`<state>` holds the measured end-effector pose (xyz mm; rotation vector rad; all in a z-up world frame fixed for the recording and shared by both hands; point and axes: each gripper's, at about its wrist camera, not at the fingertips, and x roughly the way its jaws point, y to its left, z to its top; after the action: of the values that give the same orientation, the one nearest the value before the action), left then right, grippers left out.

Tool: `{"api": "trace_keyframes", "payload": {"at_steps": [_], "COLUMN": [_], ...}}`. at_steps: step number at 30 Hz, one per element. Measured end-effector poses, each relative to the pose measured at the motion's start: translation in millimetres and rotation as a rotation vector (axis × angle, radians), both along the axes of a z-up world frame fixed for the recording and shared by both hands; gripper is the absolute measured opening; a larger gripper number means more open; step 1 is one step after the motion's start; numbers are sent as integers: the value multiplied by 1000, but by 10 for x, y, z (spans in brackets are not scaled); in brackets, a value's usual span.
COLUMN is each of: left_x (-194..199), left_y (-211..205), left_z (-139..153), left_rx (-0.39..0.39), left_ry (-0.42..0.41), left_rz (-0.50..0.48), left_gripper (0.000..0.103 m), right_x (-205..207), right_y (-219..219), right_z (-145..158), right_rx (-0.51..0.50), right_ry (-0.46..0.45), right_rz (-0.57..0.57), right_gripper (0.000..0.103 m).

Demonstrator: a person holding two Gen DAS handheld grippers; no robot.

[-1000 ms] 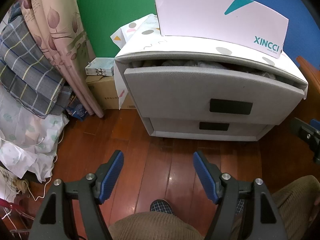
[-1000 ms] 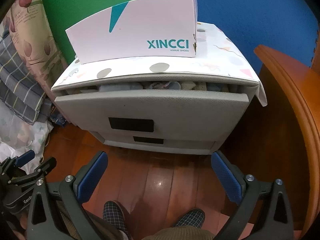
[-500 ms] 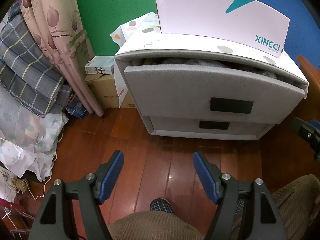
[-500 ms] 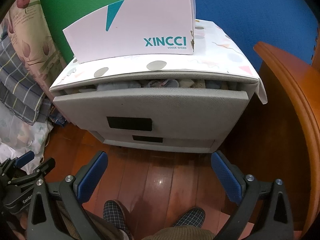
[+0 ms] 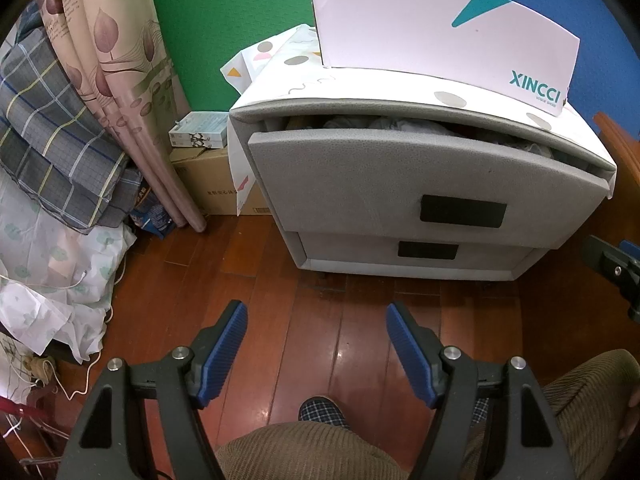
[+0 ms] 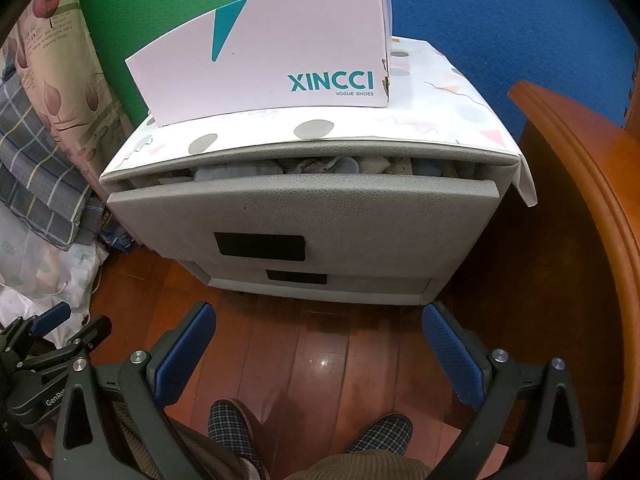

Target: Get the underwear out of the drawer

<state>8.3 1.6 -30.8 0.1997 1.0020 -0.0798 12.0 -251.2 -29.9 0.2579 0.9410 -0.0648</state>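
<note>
While both hand-held grippers (image 5: 316, 320) (image 6: 318, 320) gape empty, box (image 6: 272, 64) reads "XINCCI VOGUE SHOES", drawer (image 6: 304, 208) ajar, possibly underwear (image 6: 316, 166).

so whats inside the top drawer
The top drawer is only slightly open. Through the gap, bunched fabric items show in grey, light blue and white. Which pieces are underwear cannot be told; the cabinet top and the drawer front hide everything deeper.
</note>
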Motion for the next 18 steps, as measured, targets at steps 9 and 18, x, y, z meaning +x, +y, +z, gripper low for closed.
{"api": "trace_keyframes", "payload": {"at_steps": [9, 18], "left_x": [1, -6], "left_y": [5, 7], "left_z": [0, 6], "left_rx": [-2, -3], "left_ry": [1, 2], "left_rz": [1, 0], "left_gripper": [74, 74], "right_x": [-5, -7], "right_y": [22, 14], "right_z": [-7, -8], "right_rx": [2, 2], "right_ry": [2, 1], "right_rz": [-2, -3], "right_gripper": [102, 102]}}
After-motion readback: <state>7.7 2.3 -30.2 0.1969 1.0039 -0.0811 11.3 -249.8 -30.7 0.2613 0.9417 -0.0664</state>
